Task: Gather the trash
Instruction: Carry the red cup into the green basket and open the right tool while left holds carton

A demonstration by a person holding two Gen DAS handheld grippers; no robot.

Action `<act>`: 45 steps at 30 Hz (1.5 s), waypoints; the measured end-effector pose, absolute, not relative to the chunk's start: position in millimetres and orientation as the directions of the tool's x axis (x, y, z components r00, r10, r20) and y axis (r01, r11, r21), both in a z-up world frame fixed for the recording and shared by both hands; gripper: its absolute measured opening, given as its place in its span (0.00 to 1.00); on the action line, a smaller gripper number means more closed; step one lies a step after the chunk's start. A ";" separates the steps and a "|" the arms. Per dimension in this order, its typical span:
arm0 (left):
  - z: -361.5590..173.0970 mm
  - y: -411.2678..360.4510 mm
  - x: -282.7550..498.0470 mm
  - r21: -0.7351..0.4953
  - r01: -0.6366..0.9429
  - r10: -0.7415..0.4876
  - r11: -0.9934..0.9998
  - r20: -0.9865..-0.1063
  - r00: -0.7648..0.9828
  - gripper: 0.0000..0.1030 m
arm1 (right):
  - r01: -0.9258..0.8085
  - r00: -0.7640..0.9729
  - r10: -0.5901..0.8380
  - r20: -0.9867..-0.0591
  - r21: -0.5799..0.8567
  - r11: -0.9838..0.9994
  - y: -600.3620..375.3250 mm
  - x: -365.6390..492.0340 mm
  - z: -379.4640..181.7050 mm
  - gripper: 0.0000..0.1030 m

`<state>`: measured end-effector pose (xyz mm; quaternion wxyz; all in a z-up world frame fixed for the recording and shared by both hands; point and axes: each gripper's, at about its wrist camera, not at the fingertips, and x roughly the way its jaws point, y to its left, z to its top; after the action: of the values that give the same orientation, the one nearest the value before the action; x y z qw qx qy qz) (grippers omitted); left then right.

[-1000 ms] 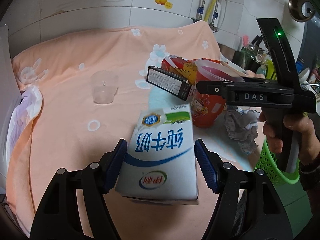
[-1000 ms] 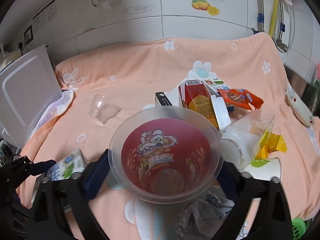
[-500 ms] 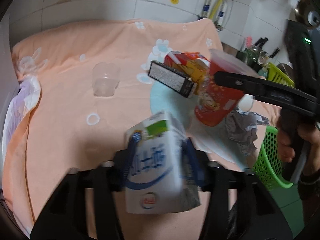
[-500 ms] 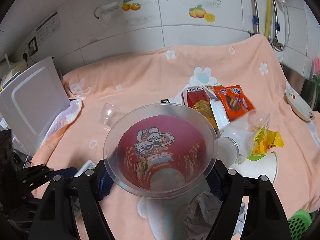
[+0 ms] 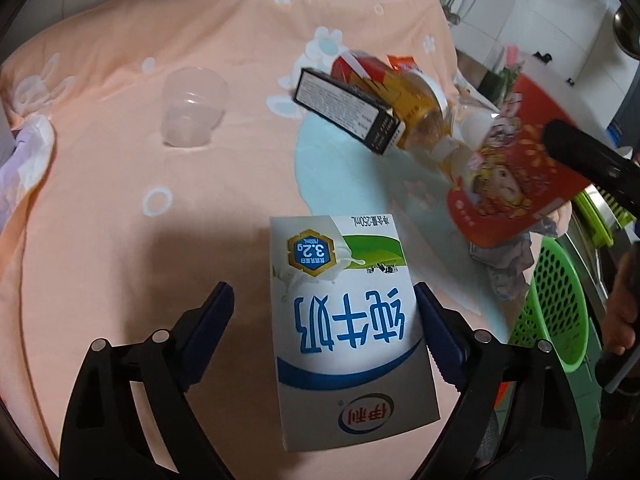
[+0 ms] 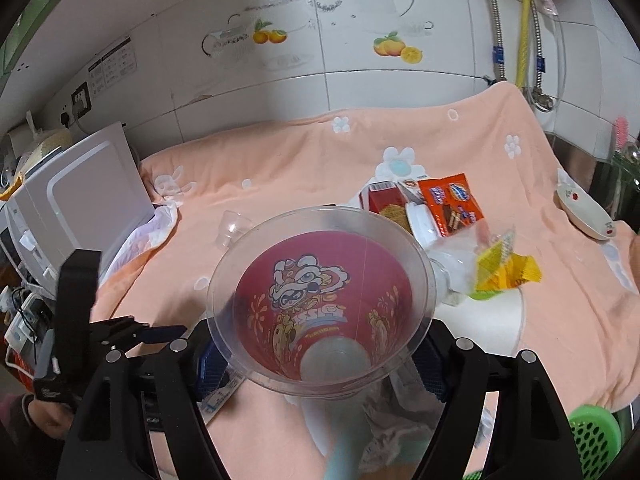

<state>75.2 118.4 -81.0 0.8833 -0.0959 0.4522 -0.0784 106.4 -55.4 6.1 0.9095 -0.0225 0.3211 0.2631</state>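
Right now the milk carton (image 5: 348, 328) lies between the fingers of the left hand-held gripper (image 5: 324, 332), printed face up on the peach cloth (image 5: 120, 240) that covers the tabletop. The jaws have just been opening and stand wide: the right pad is against the carton's edge, while a clear gap shows on the left, so the carton is not squeezed. To the right, the red plastic cup (image 6: 320, 304) with a cartoon lion sits clamped between the pads of the right hand-held gripper (image 6: 320, 360), held above the cloth and tilted, its clear flared rim toward the right wrist camera. Just below and beside it lies a crumpled grey wrapper (image 5: 508, 256). Beyond the carton a black box (image 5: 348, 110) rests against a red carton (image 5: 360, 72) and a bottle of yellow liquid (image 5: 420, 116), with an orange snack packet (image 6: 450, 204) touching the pile. A small clear cup (image 5: 192, 110) stands alone, well apart on the left. At the right edge of the tabletop a green mesh basket (image 5: 560, 304) sits lower down. A white dish (image 6: 584, 212) rests on the cloth's far right, and white tiles with fruit stickers (image 6: 396, 48) rise behind.
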 end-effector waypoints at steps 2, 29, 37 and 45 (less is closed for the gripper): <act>-84.2 113.2 79.2 -0.235 0.052 -0.223 0.971 -0.796 0.563 0.86 | -0.484 0.661 0.459 -0.594 0.129 0.865 -63.2 101.4 7.0 0.72; -51.1 34.2 69.5 -0.202 0.214 -0.292 0.956 -0.737 0.609 0.62 | -0.010 0.701 0.092 -0.708 0.119 0.993 -276.1 22.3 -79.6 0.72; -38.2 -7.0 66.4 -0.214 0.310 -0.366 0.926 -0.710 0.602 0.62 | 0.099 0.576 0.022 -0.817 0.097 0.990 -308.5 35.6 -139.7 0.72; -34.6 -49.3 69.3 -0.221 0.402 -0.431 0.889 -0.701 0.568 0.62 | 0.149 0.477 0.056 -0.877 0.143 0.978 -319.3 46.7 -167.1 0.73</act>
<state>69.3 -49.3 -34.6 0.8852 -0.0181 0.4009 -0.2352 46.7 -319.3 -167.1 0.8535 0.1003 0.5107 -0.0274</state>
